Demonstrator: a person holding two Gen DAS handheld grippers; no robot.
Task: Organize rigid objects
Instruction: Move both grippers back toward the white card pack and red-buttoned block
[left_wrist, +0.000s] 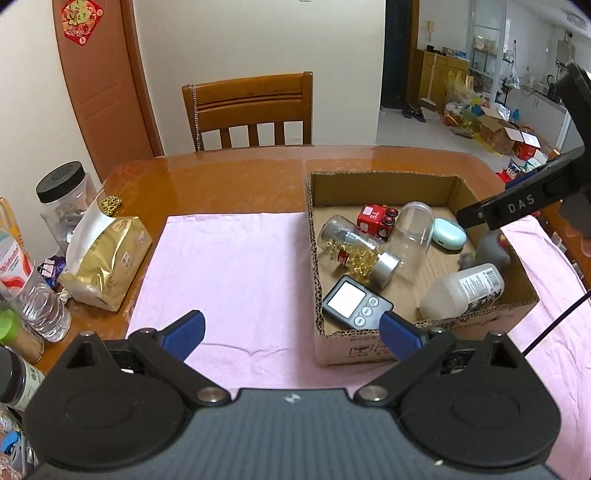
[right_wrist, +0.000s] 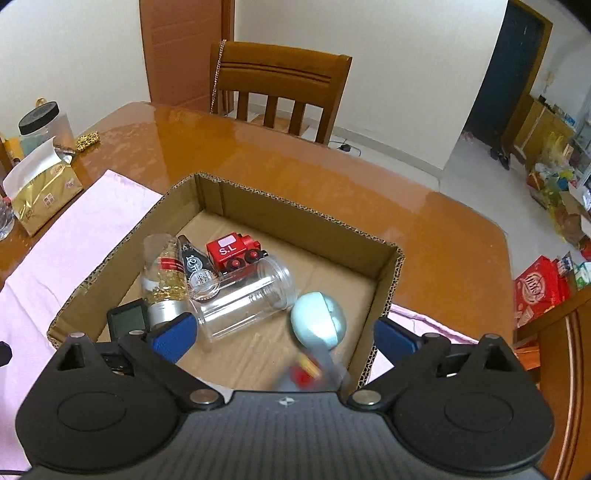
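A cardboard box (left_wrist: 321, 347) stands on a pink cloth (left_wrist: 229, 273) and holds a red toy train (left_wrist: 376, 219), a bottle of gold capsules (left_wrist: 354, 251), a clear jar (left_wrist: 413, 236), a pale blue case (left_wrist: 448, 232), a black timer (left_wrist: 354, 302), a white bottle (left_wrist: 465, 291) and a grey toy (left_wrist: 491, 251). My left gripper (left_wrist: 291, 332) is open and empty above the cloth at the box's near left corner. My right gripper (right_wrist: 284, 332) is open over the box (right_wrist: 388, 291), above the blue case (right_wrist: 317, 317) and a blurred grey and red toy (right_wrist: 314, 373). It also shows in the left wrist view (left_wrist: 517, 210).
A gold foil bag (left_wrist: 107, 258), a black-lidded jar (left_wrist: 66, 195), a water bottle (left_wrist: 29, 280) and other jars crowd the table's left side. A wooden chair (left_wrist: 251, 110) stands behind the brown table (left_wrist: 229, 181).
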